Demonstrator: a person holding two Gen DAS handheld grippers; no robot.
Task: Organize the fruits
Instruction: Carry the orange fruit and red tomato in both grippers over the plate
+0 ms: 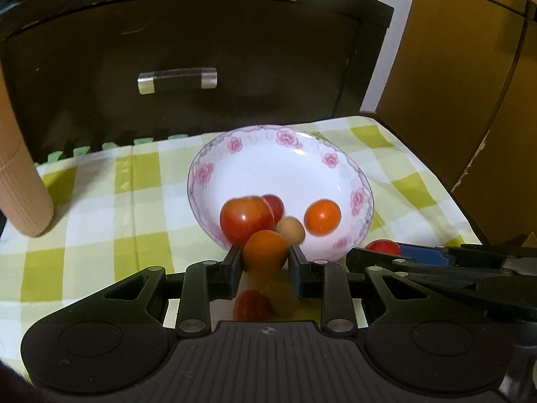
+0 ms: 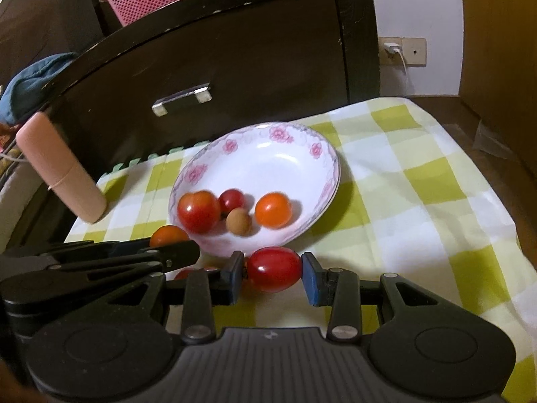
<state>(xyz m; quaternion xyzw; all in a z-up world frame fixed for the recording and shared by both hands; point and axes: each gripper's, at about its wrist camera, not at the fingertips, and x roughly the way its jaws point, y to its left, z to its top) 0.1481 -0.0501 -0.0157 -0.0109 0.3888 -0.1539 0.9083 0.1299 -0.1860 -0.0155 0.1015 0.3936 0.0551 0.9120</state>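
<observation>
On my left wrist view, the left gripper (image 1: pixel 265 262) sits low centre, its jaws clamped on an orange tomato (image 1: pixel 265 253) held just in front of the near rim of the flowered plate (image 1: pixel 285 164). A red fruit (image 1: pixel 251 305) shows blurred below the held one, close to the gripper body; I cannot tell what it rests on. In the right wrist view, the right gripper (image 2: pixel 272 272) is low centre too, jaws pressed against the ends of a red tomato (image 2: pixel 274 268), again just short of the plate's near edge. The plate sits mid-frame on the green-and-white checked cloth (image 2: pixel 419 181) and holds four pieces: a large red tomato (image 2: pixel 198 211) at its left, a small dark red tomato (image 2: pixel 232 200) behind it, a tan round fruit (image 2: pixel 238 221) in front, and an orange tomato in the plate (image 2: pixel 273 210) to the right. A pink ribbed cylinder (image 2: pixel 60 168) leans at the left edge of the cloth. A dark cabinet (image 2: pixel 235 60) with a metal handle fills the upper frame.
</observation>
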